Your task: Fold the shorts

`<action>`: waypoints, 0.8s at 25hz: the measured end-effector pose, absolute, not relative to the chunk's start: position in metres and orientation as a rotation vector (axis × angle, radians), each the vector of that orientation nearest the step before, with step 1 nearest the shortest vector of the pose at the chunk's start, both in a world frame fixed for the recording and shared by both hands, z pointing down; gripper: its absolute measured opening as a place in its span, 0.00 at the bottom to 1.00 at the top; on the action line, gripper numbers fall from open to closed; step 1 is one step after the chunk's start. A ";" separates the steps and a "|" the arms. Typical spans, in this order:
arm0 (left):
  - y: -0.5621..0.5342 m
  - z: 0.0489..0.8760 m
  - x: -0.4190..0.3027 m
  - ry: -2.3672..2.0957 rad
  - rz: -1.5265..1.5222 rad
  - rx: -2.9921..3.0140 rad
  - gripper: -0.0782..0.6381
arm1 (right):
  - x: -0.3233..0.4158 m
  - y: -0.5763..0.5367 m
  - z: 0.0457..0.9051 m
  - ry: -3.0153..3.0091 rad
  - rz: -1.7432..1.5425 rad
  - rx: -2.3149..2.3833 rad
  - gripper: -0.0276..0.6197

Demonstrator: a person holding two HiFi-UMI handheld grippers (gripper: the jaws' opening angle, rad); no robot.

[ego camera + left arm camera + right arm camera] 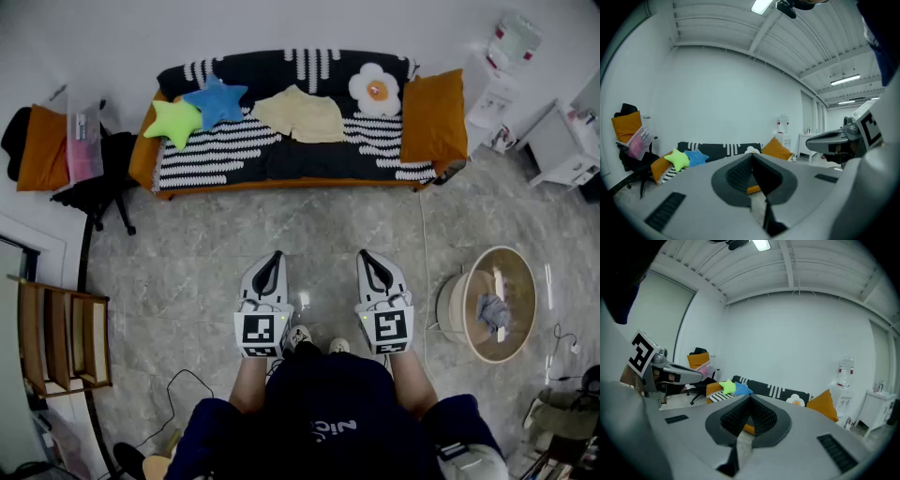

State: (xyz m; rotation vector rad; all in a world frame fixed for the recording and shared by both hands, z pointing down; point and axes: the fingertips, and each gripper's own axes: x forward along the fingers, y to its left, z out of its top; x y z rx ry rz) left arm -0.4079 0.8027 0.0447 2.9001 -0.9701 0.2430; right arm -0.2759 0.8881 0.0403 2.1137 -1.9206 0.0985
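Note:
Pale yellow shorts (pixel 302 116) lie crumpled on the seat of a black-and-white striped sofa (pixel 281 155) across the floor. My left gripper (pixel 275 256) and right gripper (pixel 366 254) are held side by side in front of me, well short of the sofa, pointing toward it. Both are shut with nothing between their jaws. In the left gripper view the closed left gripper (pixel 751 157) hides the sofa's middle, and the right gripper (pixel 834 140) shows at the right. In the right gripper view the shut right gripper (pixel 750 399) covers the shorts.
On the sofa lie a green star cushion (pixel 174 121), a blue star cushion (pixel 217 100), a flower cushion (pixel 375 89) and an orange pillow (pixel 433 114). A black chair (pixel 98 192) stands left. A round side table (pixel 502 302) stands right, a wooden rack (pixel 61 337) at left.

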 end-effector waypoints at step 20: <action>0.833 0.049 -0.412 -0.804 0.219 2.854 0.59 | -0.269 0.923 0.055 -1.977 0.264 2.162 0.57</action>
